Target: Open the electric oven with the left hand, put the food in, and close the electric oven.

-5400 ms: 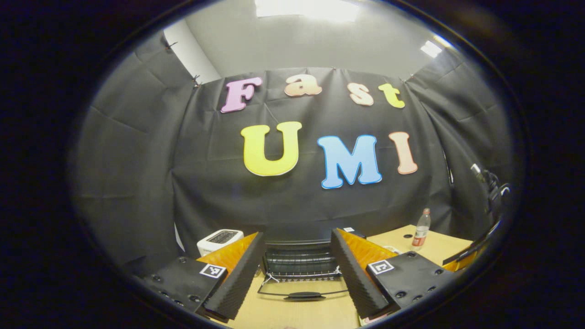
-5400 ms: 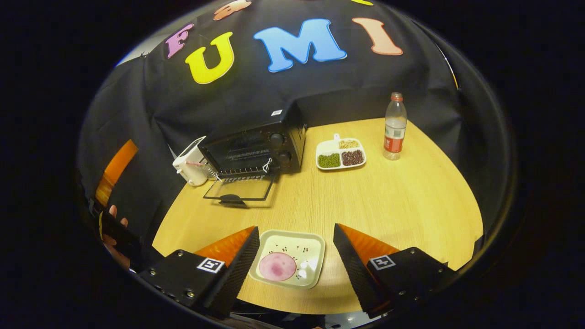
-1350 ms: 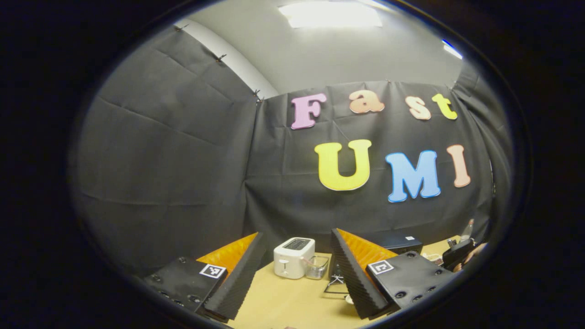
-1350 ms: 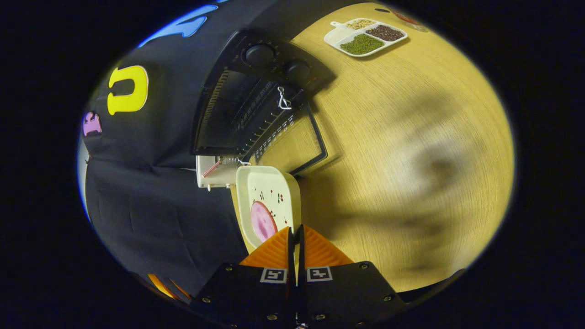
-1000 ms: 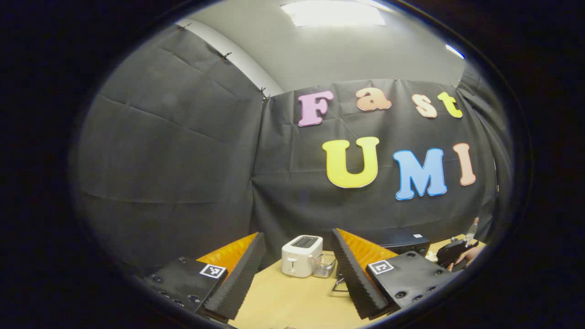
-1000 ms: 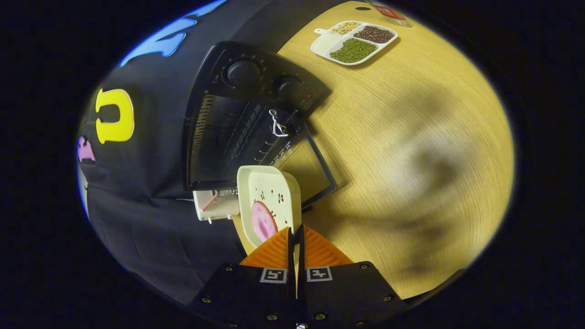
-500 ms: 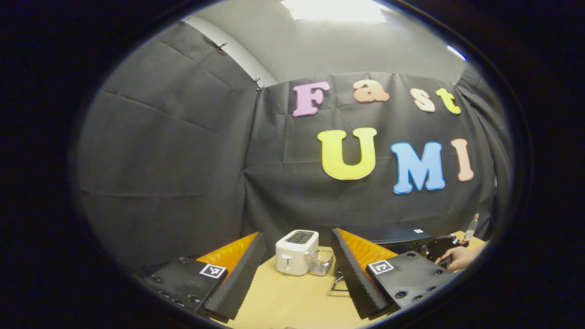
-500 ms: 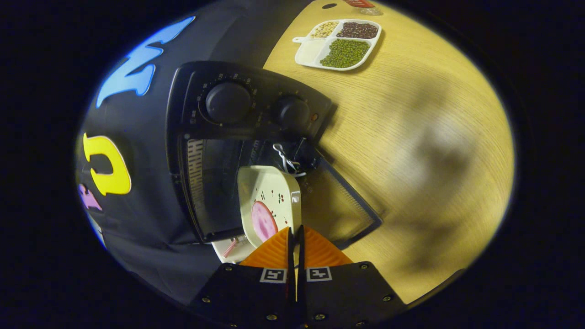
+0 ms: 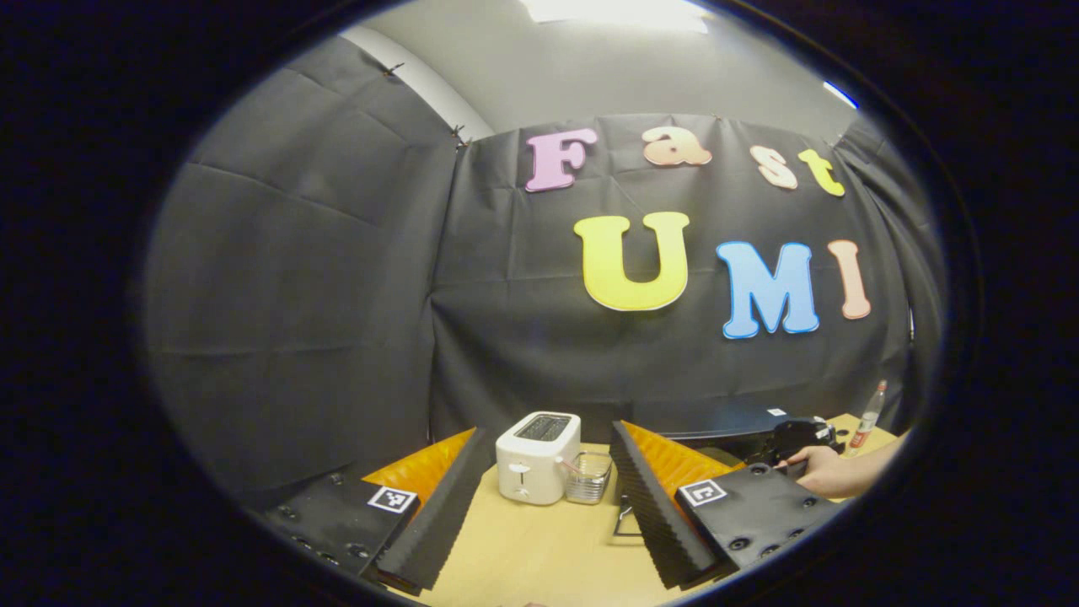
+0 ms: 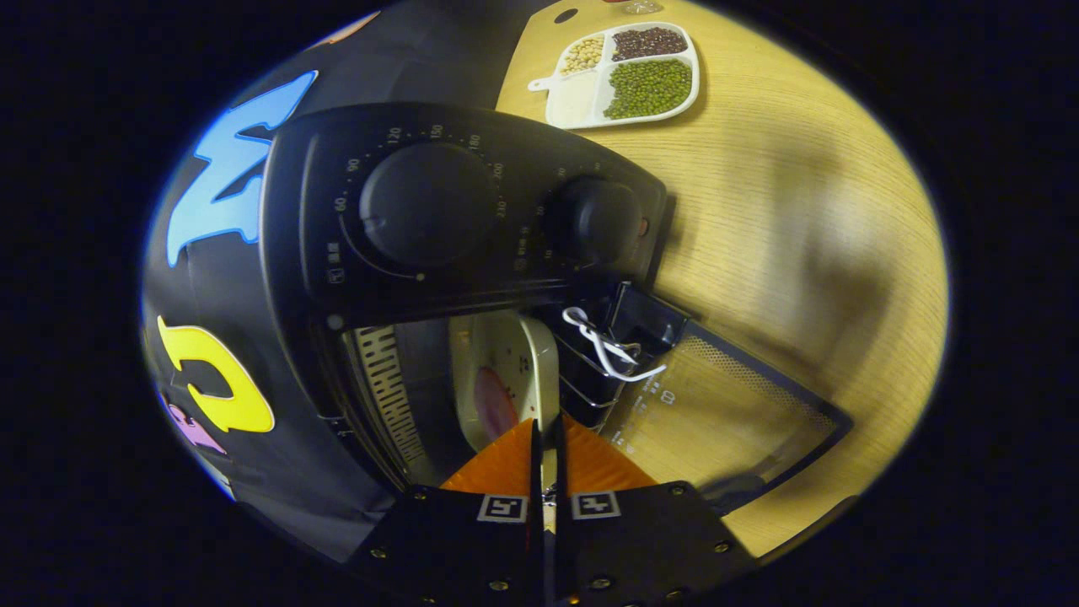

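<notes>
One black electric oven [image 10: 438,211] with two round black knobs [image 10: 426,202] and one glass door [image 10: 716,413] folded down. One cream square plate [image 10: 514,371] bearing one round pink slice of food [image 10: 493,403]. One white three-compartment tray [image 10: 628,72]. One white toaster [image 9: 537,457]. One clear small container [image 9: 590,477] beside it. One clear plastic bottle [image 9: 868,409]. One wooden counter [image 10: 801,211]. Two grippers: left gripper [image 9: 548,506], right gripper [image 10: 548,472].

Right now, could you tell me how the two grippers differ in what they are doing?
The left gripper has its jaws wide apart and holds nothing; the right gripper is shut on the plate. The left gripper faces the toaster across bare table; the right gripper reaches into the open oven. Both are hand-held.
</notes>
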A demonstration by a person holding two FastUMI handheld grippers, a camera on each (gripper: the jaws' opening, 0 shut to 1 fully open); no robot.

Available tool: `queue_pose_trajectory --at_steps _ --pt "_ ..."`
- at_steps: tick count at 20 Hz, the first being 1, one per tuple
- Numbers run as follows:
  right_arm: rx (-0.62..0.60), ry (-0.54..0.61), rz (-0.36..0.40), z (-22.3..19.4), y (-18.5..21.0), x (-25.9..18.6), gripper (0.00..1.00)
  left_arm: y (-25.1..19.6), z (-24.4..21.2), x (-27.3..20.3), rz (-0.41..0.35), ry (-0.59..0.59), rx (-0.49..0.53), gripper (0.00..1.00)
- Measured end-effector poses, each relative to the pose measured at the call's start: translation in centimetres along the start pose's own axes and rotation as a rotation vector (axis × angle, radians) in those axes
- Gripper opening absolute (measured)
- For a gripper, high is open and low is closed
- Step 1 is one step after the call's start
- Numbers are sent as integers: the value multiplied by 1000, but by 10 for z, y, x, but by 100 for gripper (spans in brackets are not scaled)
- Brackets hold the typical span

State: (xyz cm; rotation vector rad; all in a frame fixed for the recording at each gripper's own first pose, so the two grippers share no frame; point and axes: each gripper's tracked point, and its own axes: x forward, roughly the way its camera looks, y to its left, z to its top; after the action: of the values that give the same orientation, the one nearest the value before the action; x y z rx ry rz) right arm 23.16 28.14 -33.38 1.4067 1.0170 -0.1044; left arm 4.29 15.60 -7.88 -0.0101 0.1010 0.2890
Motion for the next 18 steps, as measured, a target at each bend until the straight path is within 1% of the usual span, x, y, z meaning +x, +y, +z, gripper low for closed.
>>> queue_pose_trajectory --at_steps 1,2,3,4,5,6,7,8,9,11,12,14,17,18 --pt "-19 9 13 0 2 -6 7 -3 0 1 -6 2 0 100" --pt "-40 20 36 -6 5 -12 13 -7 -1 1 -15 5 -2 97" --pt "-74 28 55 -9 7 -19 39 -12 -4 3 -26 10 -5 93" --pt "-126 9 74 -7 9 -32 66 -18 -12 4 -37 21 -5 90" --pt "-194 -17 91 -4 11 -44 69 -22 -18 5 -47 31 -4 95" --pt "-258 -26 112 -4 13 -59 83 -30 -24 7 -62 44 -4 100" --pt "-321 -24 130 -6 16 -73 88 -39 -30 7 -78 57 -4 95" --pt "-384 -23 137 -7 17 -87 93 -48 -37 7 -96 69 -6 90" --pt "-441 -25 139 -7 15 -100 96 -58 -44 6 -117 84 -9 93" --pt "-553 -42 137 -4 9 -126 96 -80 -61 5 -162 117 -14 100" --pt "-612 -52 139 -4 7 -138 96 -91 -70 6 -185 137 -16 97" --pt "-742 -91 129 3 -2 -162 97 -112 -93 6 -229 183 -27 97" --pt "-927 -189 131 16 -3 -196 96 -138 -125 6 -288 249 -30 97" --pt "-971 -211 133 17 -4 -205 96 -146 -136 7 -305 271 -25 100"
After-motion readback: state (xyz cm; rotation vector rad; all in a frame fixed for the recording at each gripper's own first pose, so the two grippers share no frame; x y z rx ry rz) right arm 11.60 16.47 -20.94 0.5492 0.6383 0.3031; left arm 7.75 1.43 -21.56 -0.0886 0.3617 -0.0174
